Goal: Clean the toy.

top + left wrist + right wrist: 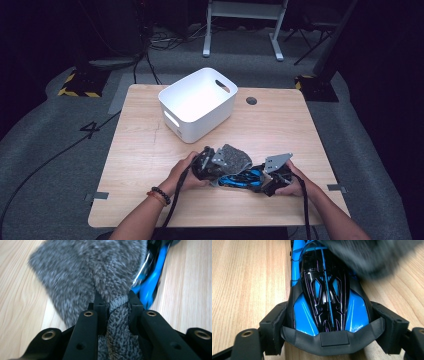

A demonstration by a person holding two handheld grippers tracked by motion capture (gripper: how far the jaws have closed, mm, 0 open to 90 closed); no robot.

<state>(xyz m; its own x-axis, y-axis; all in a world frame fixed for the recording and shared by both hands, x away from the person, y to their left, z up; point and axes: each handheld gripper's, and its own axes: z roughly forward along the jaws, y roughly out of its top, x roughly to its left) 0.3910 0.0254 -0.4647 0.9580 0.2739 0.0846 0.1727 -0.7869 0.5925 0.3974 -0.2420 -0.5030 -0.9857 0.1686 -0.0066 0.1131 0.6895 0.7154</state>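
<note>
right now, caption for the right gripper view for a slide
Right gripper clamps a blue-and-black toy car on the wooden table, grey cloth over its far end.

Cloth (235, 158) draped over toy car (243, 178) at table (140, 165) front; bin (196, 104) behind them.

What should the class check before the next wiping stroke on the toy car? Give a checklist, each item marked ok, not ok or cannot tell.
1. Left gripper shut on the grey cloth: ok, the jaws pinch a fold of its hem.
2. Right gripper steadies the blue and black toy car: ok, the jaws sit against both sides of its body.
3. Cloth reaches the car: ok, it overlaps the car's far end in the right gripper view.
4. Car rests on the wooden table: cannot tell, its underside is hidden.
5. White bin clear of the work: ok, it stands apart, farther up the table.
</note>
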